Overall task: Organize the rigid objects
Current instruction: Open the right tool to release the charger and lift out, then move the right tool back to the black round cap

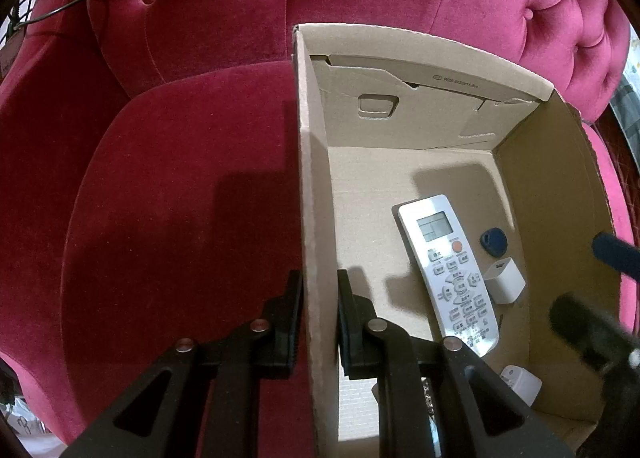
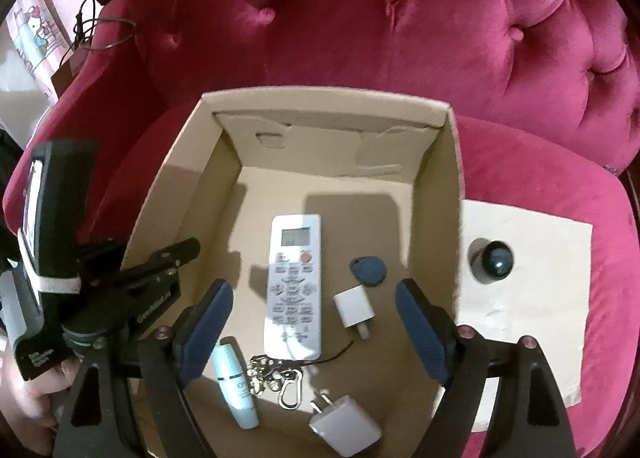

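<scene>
Red velvet sofa (image 2: 360, 17); left gripper (image 1: 318, 318) pinches the box (image 1: 308, 177) wall, likely steadying it; right gripper (image 2: 316, 322) hovers wide and empty above the remote (image 2: 294, 286).

Box (image 2: 450, 161) open, holds: white remote (image 2: 294, 290) face-up mid; blue fob (image 2: 369, 269), 2 chargers (image 2: 355, 308), tube (image 2: 237, 384), keys (image 2: 276, 376). Black ball (image 2: 497, 262) outside on paper.

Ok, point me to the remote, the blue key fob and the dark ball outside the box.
remote (image 2: 294, 286), right wrist view, on its keypad.
blue key fob (image 2: 370, 269), right wrist view, its centre.
dark ball (image 2: 496, 260), right wrist view, its top.
</scene>
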A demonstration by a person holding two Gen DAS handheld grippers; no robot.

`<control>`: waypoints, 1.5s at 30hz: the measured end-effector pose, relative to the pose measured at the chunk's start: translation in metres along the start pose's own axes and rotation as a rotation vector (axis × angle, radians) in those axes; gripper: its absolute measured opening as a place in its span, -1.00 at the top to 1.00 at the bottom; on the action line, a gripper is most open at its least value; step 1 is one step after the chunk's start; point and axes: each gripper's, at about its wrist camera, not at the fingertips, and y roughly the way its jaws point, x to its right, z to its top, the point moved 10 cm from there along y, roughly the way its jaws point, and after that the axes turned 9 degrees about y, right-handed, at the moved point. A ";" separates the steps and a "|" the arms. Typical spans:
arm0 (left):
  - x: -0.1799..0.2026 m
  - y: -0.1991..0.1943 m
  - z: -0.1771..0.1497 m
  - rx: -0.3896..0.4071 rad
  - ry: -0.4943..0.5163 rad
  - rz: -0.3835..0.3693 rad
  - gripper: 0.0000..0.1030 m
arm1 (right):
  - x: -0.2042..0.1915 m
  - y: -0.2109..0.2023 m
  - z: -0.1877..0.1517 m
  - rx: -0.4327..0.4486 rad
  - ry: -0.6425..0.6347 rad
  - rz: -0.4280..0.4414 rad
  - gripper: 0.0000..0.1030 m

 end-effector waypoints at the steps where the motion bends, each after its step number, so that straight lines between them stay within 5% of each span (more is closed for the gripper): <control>1: 0.000 0.000 0.000 0.000 0.000 0.000 0.68 | 0.003 -0.002 0.002 0.008 -0.001 -0.005 -0.77; 10: 0.001 0.001 -0.001 0.000 0.000 0.001 0.68 | 0.034 -0.020 0.022 0.051 0.024 -0.031 -0.99; 32: 0.002 0.001 0.000 -0.001 0.001 0.003 0.68 | 0.141 -0.033 0.038 0.107 0.071 -0.180 -0.99; 45: 0.002 0.001 -0.001 0.000 0.000 0.004 0.68 | 0.171 -0.012 0.034 0.086 0.115 -0.183 -0.99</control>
